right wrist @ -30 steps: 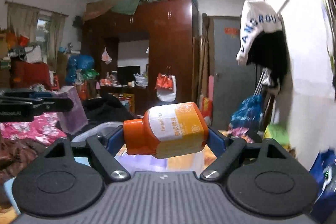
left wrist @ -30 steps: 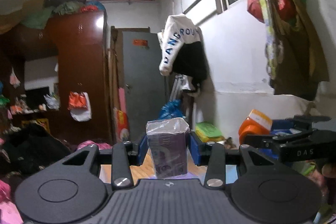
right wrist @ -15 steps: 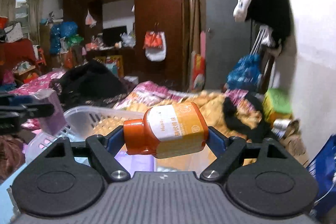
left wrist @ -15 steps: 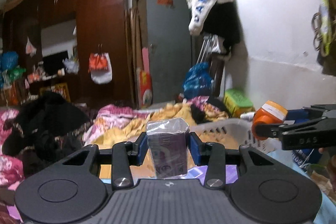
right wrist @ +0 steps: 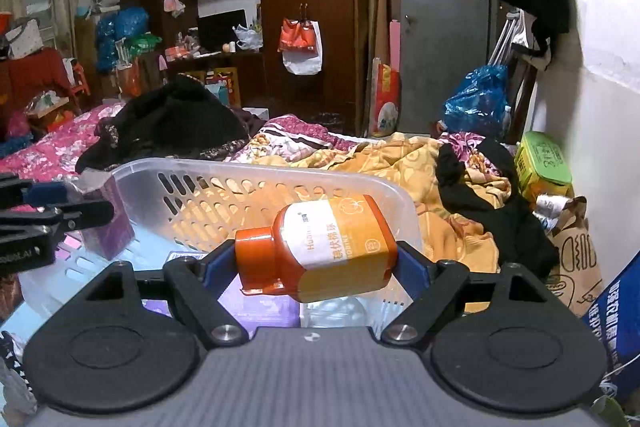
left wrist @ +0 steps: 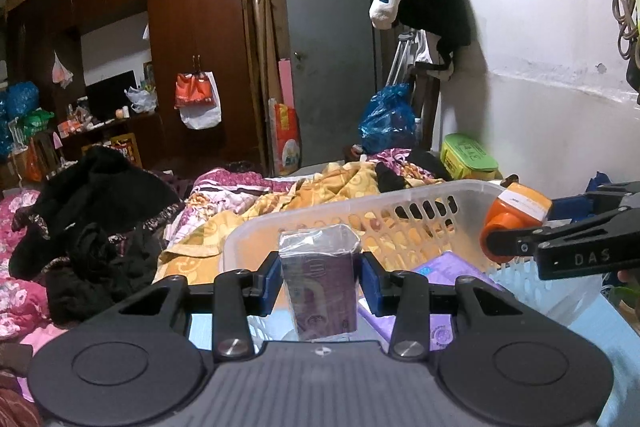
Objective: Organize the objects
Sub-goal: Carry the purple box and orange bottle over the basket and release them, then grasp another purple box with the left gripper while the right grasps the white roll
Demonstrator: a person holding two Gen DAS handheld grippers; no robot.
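Both loaded tools above basket rim (right wrist: 256, 173)

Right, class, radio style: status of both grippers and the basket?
Left gripper shut on purple packet. Right gripper shut on orange bottle. Both over white basket. Path clear.

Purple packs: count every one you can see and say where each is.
2. One purple pack stands upright, clamped in the left gripper over the white basket. Another purple pack lies flat inside the basket. More may be hidden beneath.
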